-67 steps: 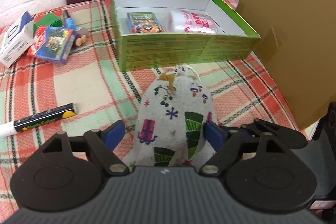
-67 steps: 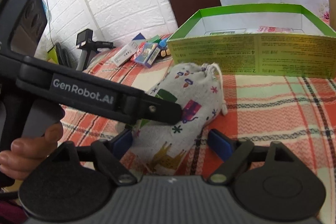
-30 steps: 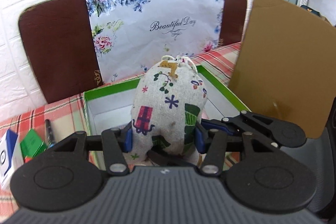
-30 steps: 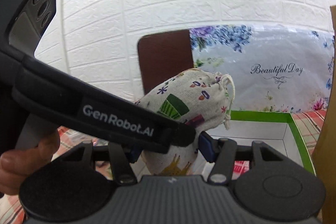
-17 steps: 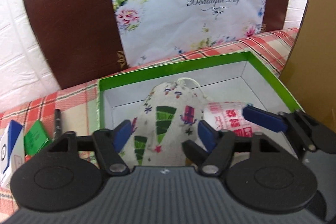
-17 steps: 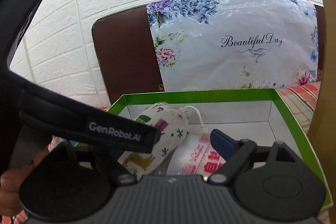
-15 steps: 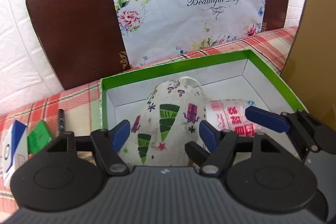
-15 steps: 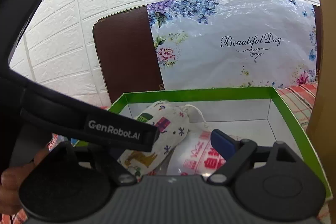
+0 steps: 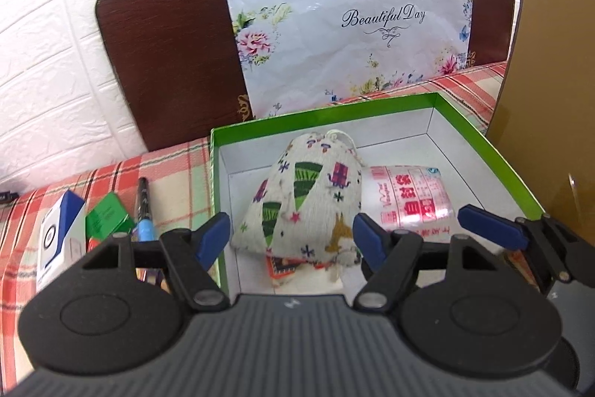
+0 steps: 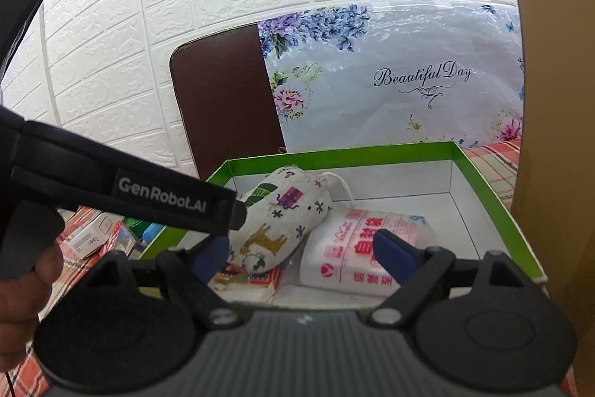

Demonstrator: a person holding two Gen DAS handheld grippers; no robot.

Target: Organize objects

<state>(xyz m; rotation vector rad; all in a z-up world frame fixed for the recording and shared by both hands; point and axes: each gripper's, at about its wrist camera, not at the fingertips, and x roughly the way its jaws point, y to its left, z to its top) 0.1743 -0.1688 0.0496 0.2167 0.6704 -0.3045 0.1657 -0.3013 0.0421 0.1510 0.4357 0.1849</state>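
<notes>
I've both the left gripper (image 9: 290,240) and right gripper (image 10: 301,250) spread wide, empty, over the soft, light printed cloth drawstring pouch (image 9: 305,201) in the green-rimmed cardboard box (image 9: 483,140); I'd pinch its bulging middle.

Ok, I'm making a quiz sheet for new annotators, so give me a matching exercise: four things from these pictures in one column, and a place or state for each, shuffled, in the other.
Things:
1. drawstring pouch
2. plastic packet with red print
3. blue-capped marker
4. left gripper

Places or states:
A. on the plaid cloth, outside the green box
B. open, holding nothing
C. in the box, lying partly over a small printed carton
D. flat on the box floor, right of the pouch

Pairs: 1-C, 2-D, 3-A, 4-B
</notes>
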